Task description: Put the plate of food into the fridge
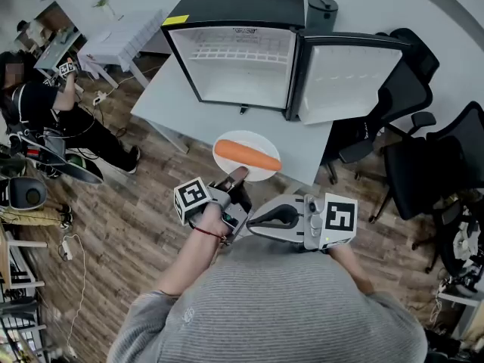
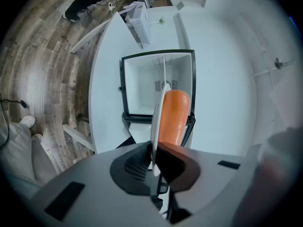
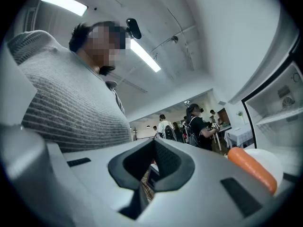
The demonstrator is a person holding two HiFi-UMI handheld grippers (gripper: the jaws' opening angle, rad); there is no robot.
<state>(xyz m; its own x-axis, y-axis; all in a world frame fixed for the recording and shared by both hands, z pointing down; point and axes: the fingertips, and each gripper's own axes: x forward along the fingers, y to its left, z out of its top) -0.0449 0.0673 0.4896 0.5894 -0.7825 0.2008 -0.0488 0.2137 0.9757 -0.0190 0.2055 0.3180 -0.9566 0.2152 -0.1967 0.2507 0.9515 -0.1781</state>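
Plate (image 1: 243,139) | left gripper (image 2: 154,157) jaws clamp rim | right gripper (image 1: 254,221) jaws closed, empty

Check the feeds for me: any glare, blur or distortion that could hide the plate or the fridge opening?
Head view: even light, sharp; fridge interior readable, edges slightly bowed. Left gripper view: strong fisheye, dark corners; plate edge-on in the left claw, carrot crisp, right edge blurred. Right gripper view: ceiling strip lights glare; carrot squeezed into the lower right.
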